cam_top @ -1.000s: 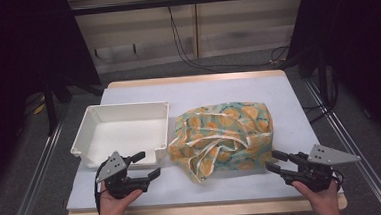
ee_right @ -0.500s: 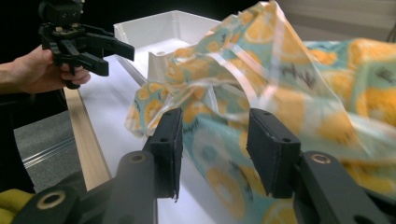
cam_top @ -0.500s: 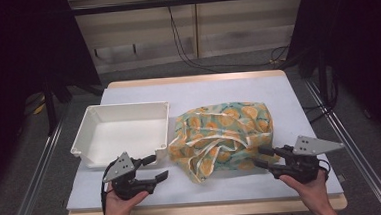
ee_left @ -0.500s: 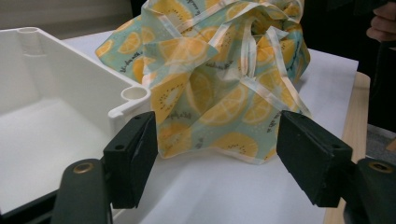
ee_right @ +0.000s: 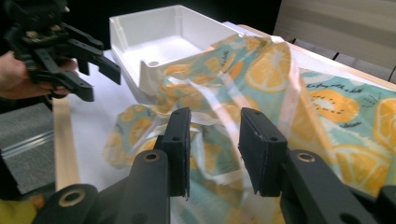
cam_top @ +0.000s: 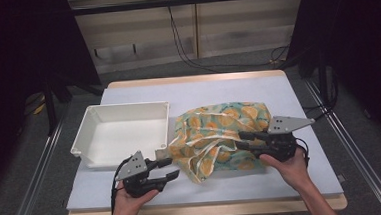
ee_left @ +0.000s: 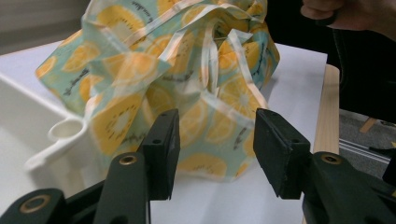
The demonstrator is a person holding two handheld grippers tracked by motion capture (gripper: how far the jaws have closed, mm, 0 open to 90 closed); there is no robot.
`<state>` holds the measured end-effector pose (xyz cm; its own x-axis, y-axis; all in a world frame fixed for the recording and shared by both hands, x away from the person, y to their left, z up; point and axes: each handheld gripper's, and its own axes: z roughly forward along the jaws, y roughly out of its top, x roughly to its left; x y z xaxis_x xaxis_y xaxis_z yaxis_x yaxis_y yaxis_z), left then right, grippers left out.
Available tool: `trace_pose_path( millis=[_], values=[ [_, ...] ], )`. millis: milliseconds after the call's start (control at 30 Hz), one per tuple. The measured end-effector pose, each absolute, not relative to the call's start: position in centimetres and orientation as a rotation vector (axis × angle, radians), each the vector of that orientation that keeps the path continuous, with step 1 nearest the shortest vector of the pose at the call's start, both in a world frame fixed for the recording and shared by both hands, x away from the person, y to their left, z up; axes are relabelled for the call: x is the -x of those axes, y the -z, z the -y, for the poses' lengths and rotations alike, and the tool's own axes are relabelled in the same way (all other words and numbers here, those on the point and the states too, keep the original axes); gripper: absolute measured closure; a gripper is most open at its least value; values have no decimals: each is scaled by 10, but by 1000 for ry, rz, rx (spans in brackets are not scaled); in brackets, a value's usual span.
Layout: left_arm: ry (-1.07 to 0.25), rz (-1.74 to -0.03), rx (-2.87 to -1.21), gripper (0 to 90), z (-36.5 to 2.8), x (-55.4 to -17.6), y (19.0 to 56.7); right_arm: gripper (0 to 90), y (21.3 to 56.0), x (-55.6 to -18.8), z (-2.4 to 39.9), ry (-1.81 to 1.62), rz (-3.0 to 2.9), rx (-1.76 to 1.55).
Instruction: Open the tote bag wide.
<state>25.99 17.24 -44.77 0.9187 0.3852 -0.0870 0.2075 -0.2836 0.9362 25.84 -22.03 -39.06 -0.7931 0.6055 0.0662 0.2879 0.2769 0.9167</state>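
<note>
Both tools, left tool [cam_top: 168, 168] and right tool [cam_top: 241, 139], have been closing yet grip nothing; each should pinch the bag [cam_top: 220, 133] by its near-edge hem before lifting.

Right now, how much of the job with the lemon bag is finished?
Hardly any. The lemon bag lies crumpled on the table, beside the white tray, which has nothing in it. In hand: the left gripper and right gripper have just been closing at the bag's edges, neither gripping yet. Grabbing and handling the bag remain.
</note>
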Motion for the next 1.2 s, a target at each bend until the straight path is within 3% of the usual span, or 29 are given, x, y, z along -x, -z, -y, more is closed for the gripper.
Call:
trace_pose_path(
  millis=[233,733,1067,1200],
  values=[
    [-181,-379,-1902,565,-142,-273,443,538,397,-277,218,-1453,-2286,-843],
    [-191,-345,-1904,588,-85,-309,435,449,408,-298,205,-1371,-2343,-827],
    [-212,-337,-1952,517,-67,-319,449,536,417,-302,197,-1270,-2336,-816],
    [-202,-363,-1970,565,-67,-322,457,615,422,-303,196,-1281,-2314,-825]
  ],
)
